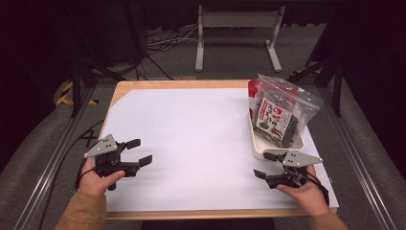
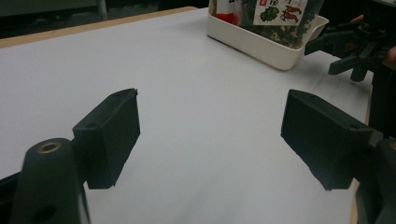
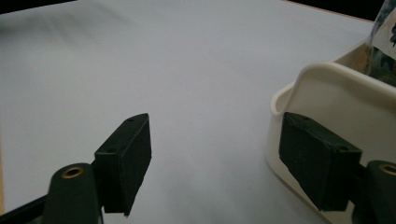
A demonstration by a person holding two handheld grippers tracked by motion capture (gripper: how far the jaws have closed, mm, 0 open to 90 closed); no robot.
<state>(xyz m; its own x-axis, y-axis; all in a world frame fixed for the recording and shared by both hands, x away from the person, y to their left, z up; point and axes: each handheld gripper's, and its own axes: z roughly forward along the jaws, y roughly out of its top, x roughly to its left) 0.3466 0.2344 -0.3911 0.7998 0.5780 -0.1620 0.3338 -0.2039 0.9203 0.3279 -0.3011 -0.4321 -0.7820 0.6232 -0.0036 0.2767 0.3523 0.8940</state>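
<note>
**A:** Where did you have the grippers at that point?

**B:** I had the left gripper low over the white surface, near its close edge, jaws spread wide with nothing between them. In the left gripper view I saw only bare white sheet between the two black pads.

**A:** And the right one?

**B:** The right gripper was also released, jaws apart and empty. It sat near the close right part of the surface, pointing across toward the left gripper.

**A:** Where was the tray from there?

**B:** The cream tray stood just beyond the right gripper, its near end right beside the far jaw. In the right gripper view the tray's rounded corner rose just behind one pad; I could not tell whether that pad touched the wall or was just short of it. The other pad was over open sheet.

**A:** What was in the tray?

**B:** A clear zip bag holding a dark green dried food, with a printed label in red and white facing up. It leaned up out of the tray, away from the right gripper. From the left gripper, tray and bag lay well off, ahead and toward the right gripper.
</note>
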